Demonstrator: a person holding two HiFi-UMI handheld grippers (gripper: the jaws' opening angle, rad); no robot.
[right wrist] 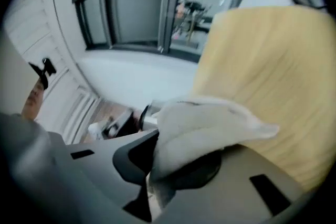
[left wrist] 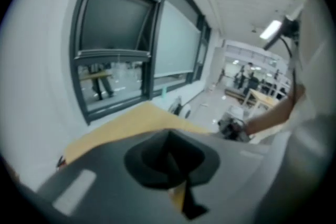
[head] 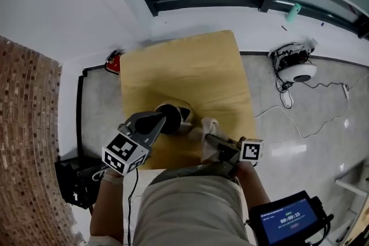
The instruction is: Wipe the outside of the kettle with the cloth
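Claw on left (head: 160, 122): jaws together, nothing between them, tips at kettle (head: 176, 115) top. Kettle stands on bench (head: 190, 66) near its front edge, between both claws. Right claw (right wrist: 157, 165) clamped on white cloth (right wrist: 205, 128), just beside kettle.

The left gripper (head: 163, 121) reaches forward and tilts downward from the left hand (head: 110, 177), its marker cube (head: 122, 154) facing up, and in the left gripper view its jaws lie together with nothing between them. The right gripper (head: 212, 139) is held by the right hand (head: 245, 167) close in front of the torso (head: 193, 204), pointing across toward the left gripper so that the two tips are near each other, its jaws clamped on a bunched white cloth (right wrist: 202, 123). The left forearm (head: 106, 210) and right forearm (head: 256, 190) come in from the bottom edge on either side of the torso
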